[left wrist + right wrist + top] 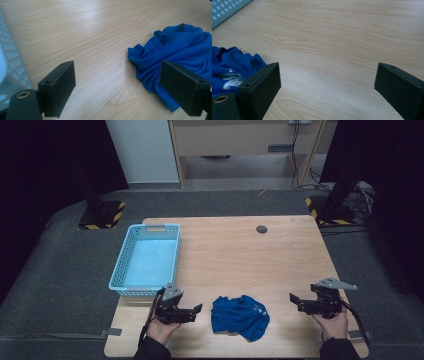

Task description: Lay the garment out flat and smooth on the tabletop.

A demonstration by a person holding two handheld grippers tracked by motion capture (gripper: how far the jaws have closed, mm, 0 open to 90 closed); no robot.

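A crumpled blue shirt (240,316) lay on the table (240,250) near its front edge, between the two grippers and touching neither. The left gripper (197,310) sat just beside the shirt's left edge, jaws apart with nothing between them, pointing toward the cloth. The right gripper (295,298) stood farther off to the shirt's right, jaws also wide and empty, aimed back at it. The shirt's heap ran roughly left to right, so the left hand looked nearer for a first grab. A basket (123,265) waited behind the left gripper.
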